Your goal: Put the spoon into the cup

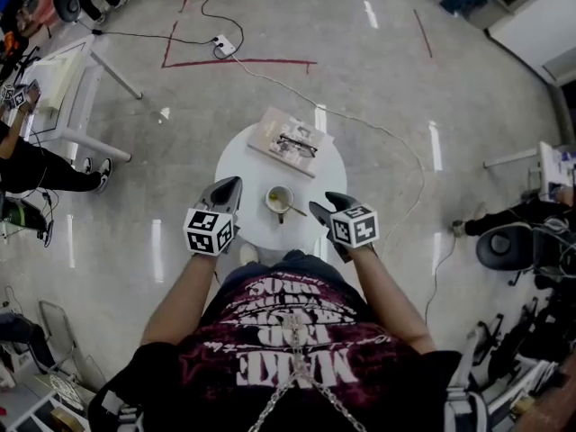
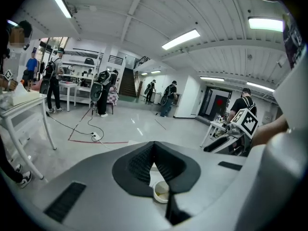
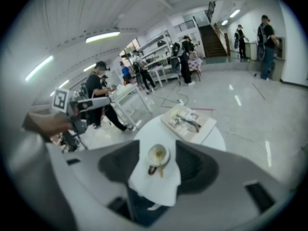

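the round white counter [image 1: 241,165] carries a flat book-like slab [image 1: 274,133] with a pair of glasses on it at the far side. nearer the person the small pale cup [image 1: 278,199] stands upright. the left gripper [image 1: 232,185] hangs over the near left edge, its jaws clenched tip to tip on nothing. the right gripper [image 1: 322,202] hangs at the near right with jaws released wide and empty, the cup showing well beyond them. the spoon [image 1: 293,210] already rests in the cup, bowl end inside and handle leaning over the rim toward the near right. it looks thin, stiff, light and probably slick, so the free handle is the place to pinch it. the cup seems light enough to tip if that handle is levered.
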